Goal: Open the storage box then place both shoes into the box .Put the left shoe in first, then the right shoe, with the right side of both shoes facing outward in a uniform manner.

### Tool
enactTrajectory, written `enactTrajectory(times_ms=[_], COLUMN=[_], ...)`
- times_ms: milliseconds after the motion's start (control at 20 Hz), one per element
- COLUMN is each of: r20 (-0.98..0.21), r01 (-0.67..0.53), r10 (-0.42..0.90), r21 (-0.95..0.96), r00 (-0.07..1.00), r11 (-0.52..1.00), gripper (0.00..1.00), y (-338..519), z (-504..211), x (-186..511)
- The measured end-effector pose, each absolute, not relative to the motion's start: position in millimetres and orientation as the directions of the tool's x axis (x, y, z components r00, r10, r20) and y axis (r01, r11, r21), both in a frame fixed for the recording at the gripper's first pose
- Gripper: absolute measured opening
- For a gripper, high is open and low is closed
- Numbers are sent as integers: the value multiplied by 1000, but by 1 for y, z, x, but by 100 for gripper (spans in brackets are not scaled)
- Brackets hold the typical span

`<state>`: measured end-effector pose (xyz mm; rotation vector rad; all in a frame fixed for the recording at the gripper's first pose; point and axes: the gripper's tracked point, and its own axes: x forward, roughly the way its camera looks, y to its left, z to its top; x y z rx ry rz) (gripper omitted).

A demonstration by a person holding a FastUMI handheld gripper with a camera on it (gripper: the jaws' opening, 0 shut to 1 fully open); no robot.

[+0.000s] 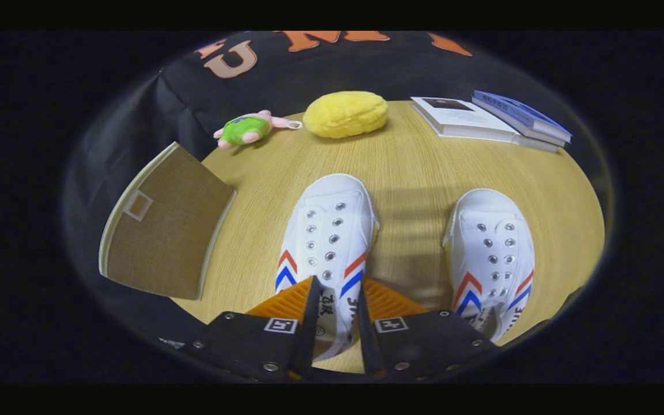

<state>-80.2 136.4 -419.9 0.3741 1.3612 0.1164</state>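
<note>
Two white canvas shoes with red and blue chevrons stand on the wooden table (pixel 412 161), toes pointing away from me. The left-hand shoe (pixel 332 230) has its rear part between my fingers, and my gripper (pixel 336 288) is shut on it, one finger pressing each side near the chevrons. The right-hand shoe (pixel 493 253) sits apart, to the right of my fingers. Left of the fingers a brown fabric panel (pixel 165 230) with pale trim and a small label pocket juts past the table's edge; it looks like the storage box's lid. The rest of the box is hidden.
Beyond the shoes, at the table's far side, lie a green and pink plush toy (pixel 245 129), a yellow plush cushion (pixel 345 113), and a white book (pixel 464 118) with a blue book (pixel 519 112) beside it. Black cloth walls the booth behind them.
</note>
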Motion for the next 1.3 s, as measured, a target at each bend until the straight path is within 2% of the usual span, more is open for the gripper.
enactTrajectory(times_ms=[50, 150, 250, 450, 800, 1100, 1300], r20=[-926, -914, -896, -832, -712, -632, -649], r01=[149, 229, 300, 343, 209, 91, -7], r10=[302, 321, 347, 393, 496, 600, 605], r21=[340, 378, 424, 528, 653, 722, 679], r00=[228, 248, 277, 392, 496, 490, 462], r11=[929, 897, 855, 777, 728, 686, 734], gripper=[19, 10, 8, 8, 8, 8, 8], y=[135, 136, 140, 155, 223, 309, 352], z=[-419, -414, -408, -370, -285, -243, -251], x=[-78, -73, -64, -29, 34, 57, 56])
